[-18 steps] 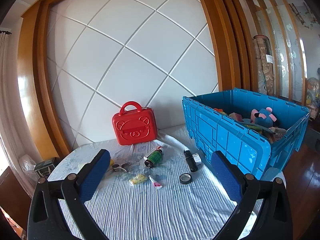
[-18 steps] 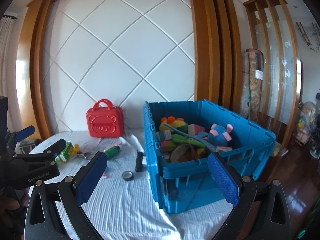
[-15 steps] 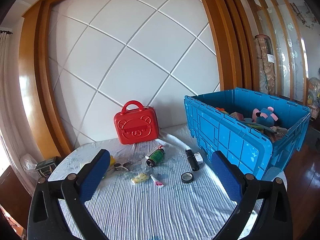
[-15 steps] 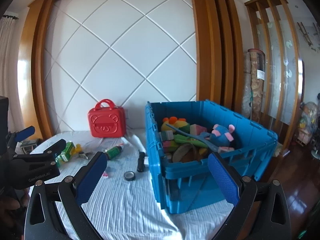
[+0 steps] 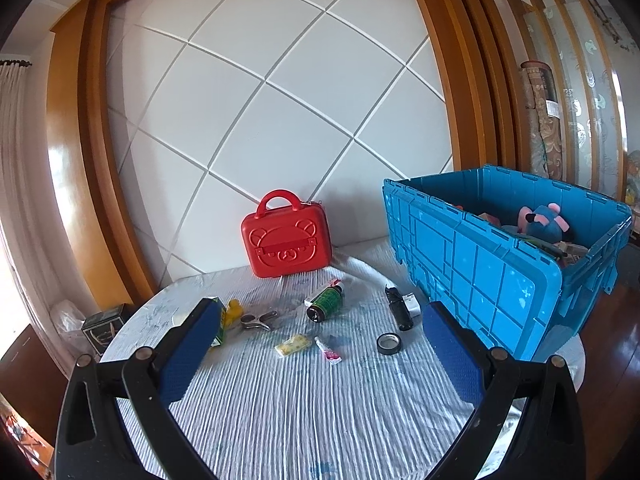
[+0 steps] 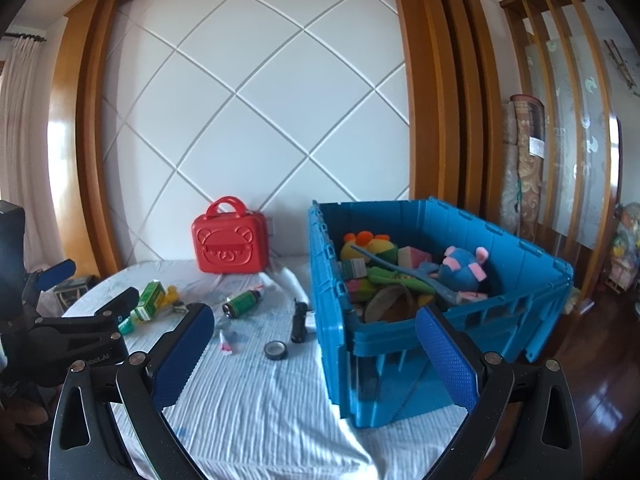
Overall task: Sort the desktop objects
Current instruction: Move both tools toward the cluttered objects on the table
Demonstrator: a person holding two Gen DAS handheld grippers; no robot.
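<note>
On the table (image 5: 320, 408), with my left tongs (image 5: 320, 346) and right tongs (image 6: 316, 350) both released and empty, loose items remain unsorted at 12 o'clock, including the green bottle (image 5: 325, 304) and tape roll (image 5: 389, 343), while toys already fill the blue crate (image 6: 532, 280) at 1 o'clock.

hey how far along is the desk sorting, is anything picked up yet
Done: the blue crate already holds plush toys; whether they were sorted in is not shown.
In hand: nothing. The left gripper and right gripper are both open and empty.
Left: the green bottle, tape roll, black tool, small tube and green box lie loose on the table.
</note>
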